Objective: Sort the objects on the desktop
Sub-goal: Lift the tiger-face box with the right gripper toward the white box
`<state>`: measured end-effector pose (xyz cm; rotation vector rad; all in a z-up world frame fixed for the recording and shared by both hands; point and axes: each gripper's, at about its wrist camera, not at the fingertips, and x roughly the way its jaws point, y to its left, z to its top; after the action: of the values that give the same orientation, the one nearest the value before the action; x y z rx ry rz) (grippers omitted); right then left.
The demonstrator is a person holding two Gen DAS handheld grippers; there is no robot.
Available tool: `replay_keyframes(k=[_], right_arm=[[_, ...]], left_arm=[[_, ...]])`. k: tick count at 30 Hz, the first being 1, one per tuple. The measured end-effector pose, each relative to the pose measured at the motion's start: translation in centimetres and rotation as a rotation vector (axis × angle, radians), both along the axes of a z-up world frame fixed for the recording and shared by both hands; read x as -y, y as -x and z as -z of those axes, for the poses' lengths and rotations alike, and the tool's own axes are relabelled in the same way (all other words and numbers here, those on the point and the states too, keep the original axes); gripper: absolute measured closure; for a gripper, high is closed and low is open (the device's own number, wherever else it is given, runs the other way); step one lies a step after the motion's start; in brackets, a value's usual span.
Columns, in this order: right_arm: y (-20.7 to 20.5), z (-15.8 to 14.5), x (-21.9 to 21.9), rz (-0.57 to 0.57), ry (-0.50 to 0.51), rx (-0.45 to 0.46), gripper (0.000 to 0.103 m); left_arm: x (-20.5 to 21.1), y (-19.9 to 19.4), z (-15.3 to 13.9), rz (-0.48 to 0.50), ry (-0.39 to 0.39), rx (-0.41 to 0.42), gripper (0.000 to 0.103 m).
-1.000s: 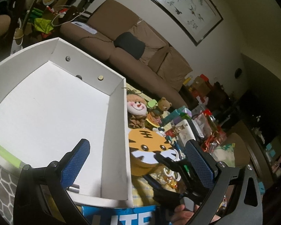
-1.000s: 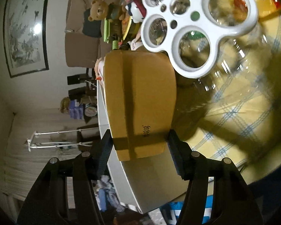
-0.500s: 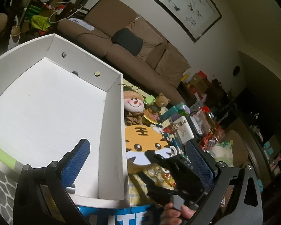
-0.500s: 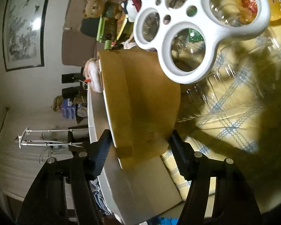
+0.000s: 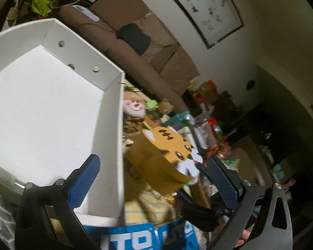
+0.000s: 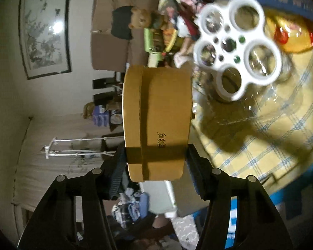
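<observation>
My right gripper [image 6: 154, 164] is shut on a round tan tiger-face box [image 6: 156, 120], held on its side above the table. In the left wrist view the same tiger box [image 5: 162, 160] hangs tilted in the air just right of the white bin [image 5: 112, 125], with the right gripper's black fingers [image 5: 198, 208] below it. My left gripper [image 5: 154, 179] is open and empty, its blue pads straddling the bin's right wall.
A white flower-shaped lid on a clear container [image 6: 237, 56] sits on the yellow checked tablecloth [image 6: 271, 135]. Plush toys [image 5: 133, 106] and packaged clutter [image 5: 202, 125] crowd the table behind. A brown sofa [image 5: 148, 41] stands beyond. A blue box [image 5: 148, 237] lies at the front edge.
The right gripper has lifted the tiger box off the table and tilted it onto its side, nearer the bin. The left gripper stays open and has shifted slightly.
</observation>
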<state>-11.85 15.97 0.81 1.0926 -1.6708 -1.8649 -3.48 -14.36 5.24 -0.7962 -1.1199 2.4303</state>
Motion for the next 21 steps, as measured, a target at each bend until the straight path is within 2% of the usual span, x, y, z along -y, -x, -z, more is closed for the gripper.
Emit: replay_keyframes(k=[2, 4, 8, 9, 11, 15, 18, 21], right_arm=[[-2.2, -0.5, -1.4, -0.027, -0.009, -0.042, 0.049], [-2.8, -1.3, -1.7, -0.057, 0.008, -0.066, 0.049], [-4.8, -2.1, -0.9, -0.141, 0.031, -0.087, 0.049], [-5.1, -2.2, -0.5, -0.158, 0.031, -0.09, 0.049], [-5.8, -2.7, 0.5, -0.195, 0.028, -0.125, 0.049], [-7.2, -3.9, 1.6, -0.25, 0.005, -0.206, 0.049], [-7.0, -4.8, 2.6, -0.271, 0.041, -0.231, 0.049], [-6.2, -5.8, 4.9, -0.308, 0.079, -0.254, 0.049]], left_arm=[[0.1, 0.4, 0.5, 0.009, -0.047, 0.013, 0.0], [-0.1, 0.8, 1.4, 0.04, -0.118, 0.052, 0.0], [-2.6, 0.8, 1.0, 0.142, -0.18, 0.078, 0.0], [-3.1, 0.5, 0.6, 0.15, -0.174, 0.072, 0.0], [-3.8, -0.1, -0.5, 0.124, -0.105, 0.075, 0.0], [-3.1, -1.3, -1.8, 0.127, -0.116, 0.055, 0.008], [-1.5, -1.9, -3.6, 0.112, -0.101, 0.045, 0.013], [1.0, -1.7, -5.7, 0.092, -0.067, 0.044, 0.014]])
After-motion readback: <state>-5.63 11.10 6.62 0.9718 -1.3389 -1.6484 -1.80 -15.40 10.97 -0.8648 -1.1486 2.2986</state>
